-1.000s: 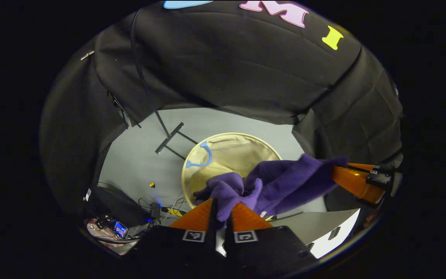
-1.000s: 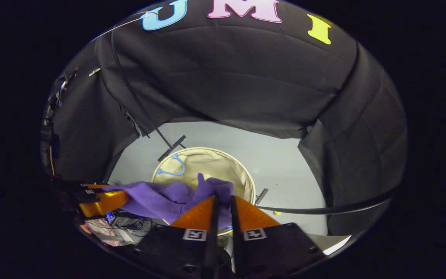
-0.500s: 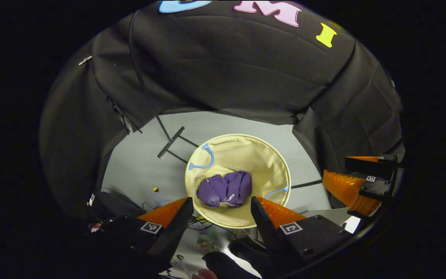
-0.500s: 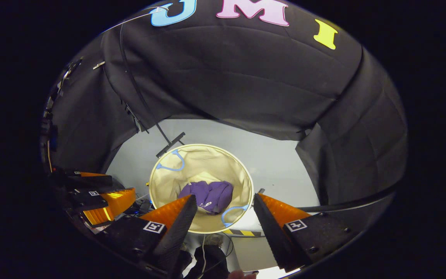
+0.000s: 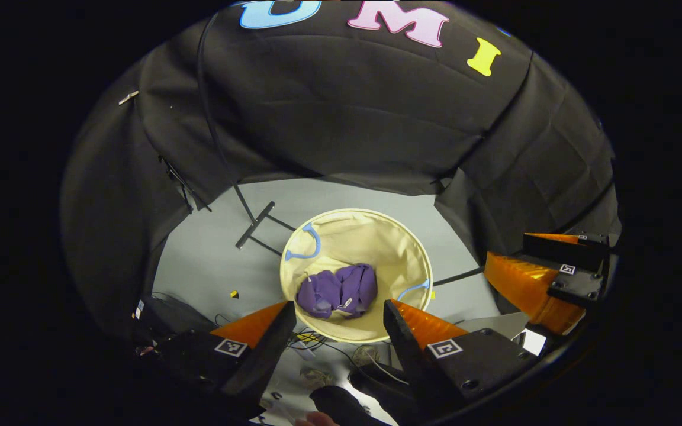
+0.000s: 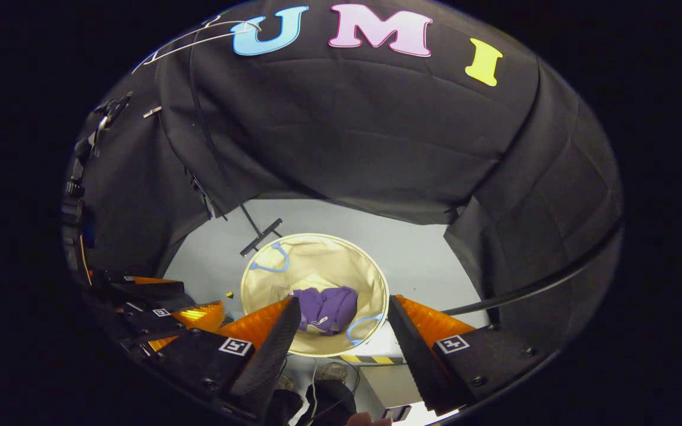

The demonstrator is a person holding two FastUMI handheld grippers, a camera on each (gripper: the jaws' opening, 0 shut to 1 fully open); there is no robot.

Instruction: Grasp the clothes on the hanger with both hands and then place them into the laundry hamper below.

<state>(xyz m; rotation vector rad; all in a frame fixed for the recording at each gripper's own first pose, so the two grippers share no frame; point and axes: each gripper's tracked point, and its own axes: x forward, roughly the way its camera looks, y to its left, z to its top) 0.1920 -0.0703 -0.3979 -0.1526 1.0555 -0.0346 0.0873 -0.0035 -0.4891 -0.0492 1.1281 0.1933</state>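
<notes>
A purple garment [image 5: 337, 290] lies crumpled at the bottom of the round cream laundry hamper [image 5: 393, 236] on the grey floor; the right gripper view shows the same garment [image 6: 326, 309] inside the hamper [image 6: 329, 260]. My left gripper [image 5: 340, 316] hangs open above the hamper's near rim, holding nothing. My right gripper [image 6: 344, 312] is open too, fingers spread wide over the hamper. The right gripper [image 5: 539, 278] also appears at the right edge of the left gripper view, and the left gripper [image 6: 169, 307] at the lower left of the right gripper view. A wire hanger [image 6: 199, 35] hangs bare at the top left.
Black cloth walls ring the booth. A black stand foot [image 5: 255, 223] rests on the floor left of the hamper. Cables and electronics [image 5: 163, 319] lie at the lower left. A black pole [image 6: 530, 284] crosses the right side. Blue handles [image 5: 305, 242] sit on the hamper rim.
Both grippers were shut on the purple garment above the hamper a second ago. They opened and the garment dropped into the hamper. Since then both grippers have risen slightly.
</notes>
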